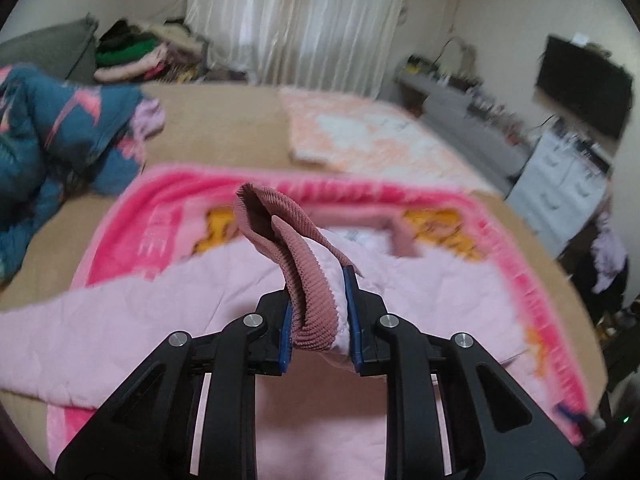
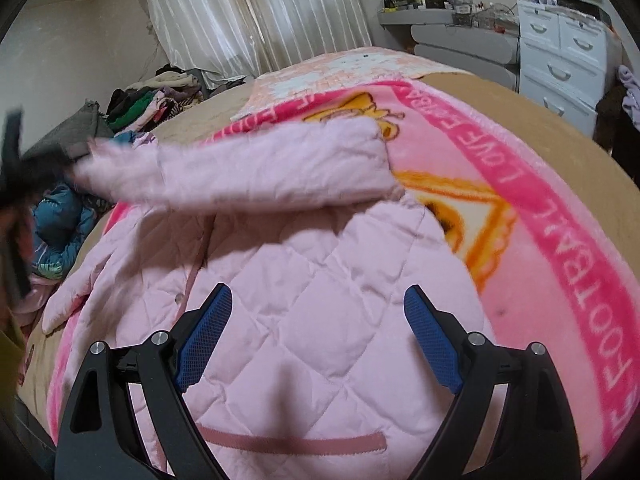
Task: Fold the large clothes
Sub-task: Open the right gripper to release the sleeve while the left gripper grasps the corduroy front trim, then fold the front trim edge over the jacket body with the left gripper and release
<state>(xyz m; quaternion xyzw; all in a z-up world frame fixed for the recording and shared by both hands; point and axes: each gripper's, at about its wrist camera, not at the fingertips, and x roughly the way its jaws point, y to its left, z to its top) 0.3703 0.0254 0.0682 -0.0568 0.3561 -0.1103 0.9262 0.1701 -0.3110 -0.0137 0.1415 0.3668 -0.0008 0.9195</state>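
Observation:
A pale pink quilted jacket (image 2: pixel 320 248) lies spread on a bright pink printed blanket (image 2: pixel 560 208) on the bed. My left gripper (image 1: pixel 318 292) is shut on the jacket's ribbed dusty-pink cuff (image 1: pixel 288 248) and holds it up off the bed. In the right wrist view the lifted sleeve (image 2: pixel 260 172) stretches across the jacket toward a blurred dark shape at the far left. My right gripper (image 2: pixel 318 300) hovers open over the quilted body, nothing between its blue pads. A dusty-pink pocket trim (image 2: pixel 288 442) shows just below it.
A crumpled blue patterned coat (image 1: pixel 60 132) lies at the bed's left. A peach-and-white quilt (image 1: pixel 360 132) covers the far right of the tan bed (image 1: pixel 224 120). Stacked clothes (image 2: pixel 160 96) sit by the curtain. White drawers (image 2: pixel 560 52) and a dark screen (image 1: pixel 584 84) stand at the right.

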